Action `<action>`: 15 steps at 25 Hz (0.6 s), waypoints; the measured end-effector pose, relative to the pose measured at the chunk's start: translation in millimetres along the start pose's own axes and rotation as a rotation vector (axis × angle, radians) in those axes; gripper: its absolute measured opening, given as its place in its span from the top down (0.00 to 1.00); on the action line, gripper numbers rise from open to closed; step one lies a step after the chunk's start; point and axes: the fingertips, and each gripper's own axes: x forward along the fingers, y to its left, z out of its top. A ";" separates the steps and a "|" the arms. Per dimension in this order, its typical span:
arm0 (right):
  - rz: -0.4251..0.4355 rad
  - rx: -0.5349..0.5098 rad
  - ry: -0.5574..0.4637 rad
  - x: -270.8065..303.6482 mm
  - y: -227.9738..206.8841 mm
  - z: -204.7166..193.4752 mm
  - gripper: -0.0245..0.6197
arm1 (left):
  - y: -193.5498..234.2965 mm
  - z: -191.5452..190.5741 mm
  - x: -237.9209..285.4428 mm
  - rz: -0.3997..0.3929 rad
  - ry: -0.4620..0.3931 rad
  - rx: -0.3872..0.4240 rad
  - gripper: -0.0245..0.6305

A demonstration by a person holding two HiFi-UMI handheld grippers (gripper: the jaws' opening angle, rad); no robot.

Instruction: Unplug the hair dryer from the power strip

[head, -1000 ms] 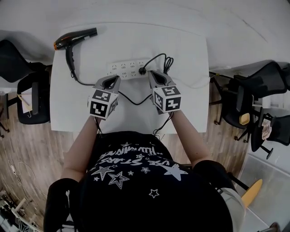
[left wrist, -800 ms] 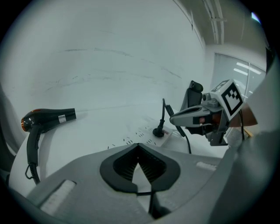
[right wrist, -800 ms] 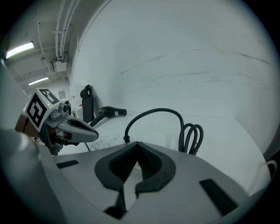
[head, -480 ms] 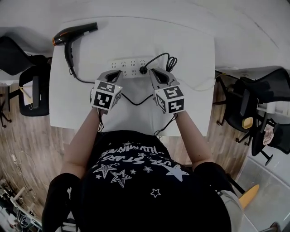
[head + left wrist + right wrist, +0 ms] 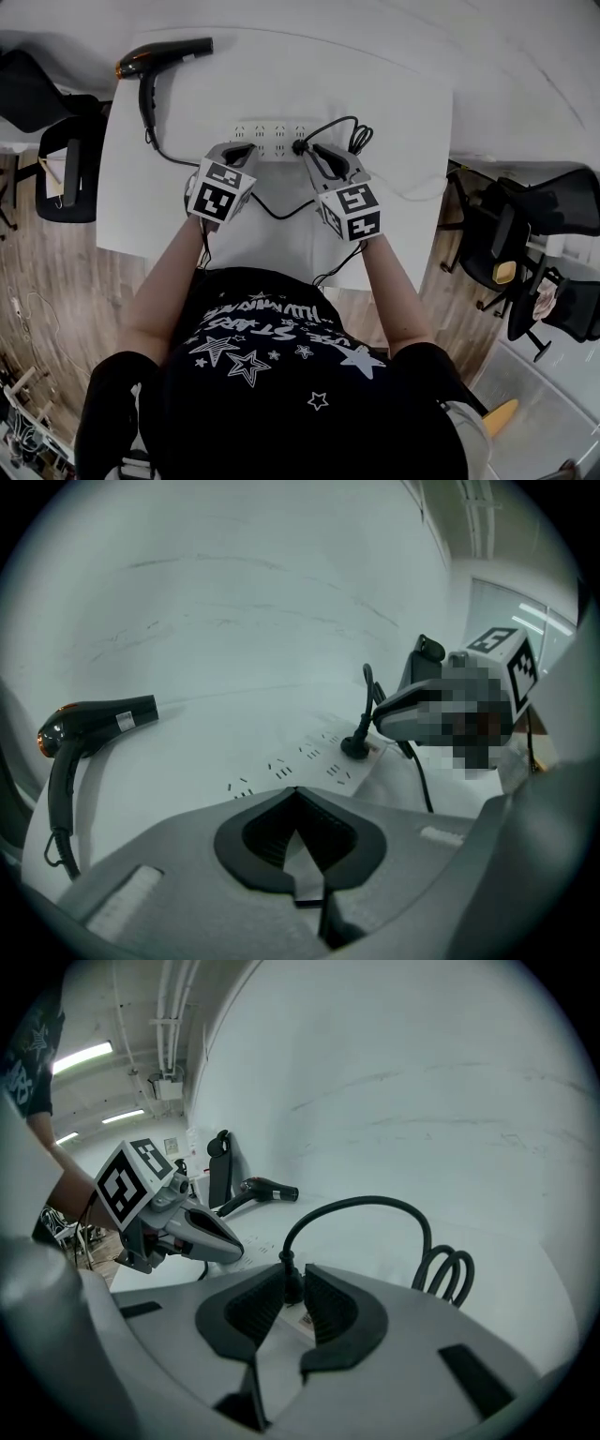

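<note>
**Head view.**
- White table (image 5: pixel 394 112).
- Hair dryer (image 5: pixel 164 61), black, lying at the far left corner, well apart from my grippers.
- Power strip (image 5: pixel 267 131), white, lying flat mid-table.
- Plug (image 5: pixel 298 147), black, seated at the strip's right end. Its cord (image 5: pixel 354 136) loops just beside it.
- My left gripper (image 5: pixel 236 153): tips at the strip's near edge.
- My right gripper (image 5: pixel 312 156): tips at the plug.
- Black chairs (image 5: pixel 56 173) on both sides of the table.

**Left gripper view.**
- My left gripper (image 5: pixel 297 794): jaws brought together, tip to tip, nothing between them.
- Beyond them are the power strip (image 5: pixel 291 766) and the plug (image 5: pixel 355 747), which stands upright in its socket.
- Right gripper (image 5: pixel 382 722), nosing in at the plug.
- Hair dryer (image 5: pixel 89 724), far left.

**Right gripper view.**
- My right gripper (image 5: pixel 293 1275): jaws opening, part-way apart, with the plug (image 5: pixel 292 1290) standing between the pads and close to each. I cannot tell if they press on it.
- The cord (image 5: pixel 361 1204) arches up and away to the right.
- Left gripper (image 5: pixel 230 1246), low over the strip (image 5: pixel 255 1246).
- Hair dryer (image 5: pixel 262 1188), far behind.
</note>
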 end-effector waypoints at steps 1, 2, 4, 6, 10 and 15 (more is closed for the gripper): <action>0.010 -0.009 0.001 0.5 1.7 0.5 0.84 | 0.0 0.0 -0.1 -0.002 0.001 -0.002 0.95; 0.021 -0.020 0.004 1.3 3.6 0.7 0.82 | 0.0 0.0 -0.3 -0.005 0.003 -0.005 0.95; 0.041 -0.048 0.018 3.9 7.4 0.3 0.76 | -0.2 -0.3 -0.4 -0.010 0.014 0.003 0.95; 0.056 -0.065 0.033 8.0 9.9 0.7 0.72 | -0.5 -0.3 0.2 -0.009 0.033 0.030 0.95; 0.060 -0.079 0.049 16.4 10.3 2.5 0.71 | -0.9 0.4 1.7 -0.001 0.046 0.063 0.95; 0.050 -0.103 0.057 26.9 10.3 3.2 0.79 | -0.6 1.2 0.8 0.008 0.036 0.069 0.95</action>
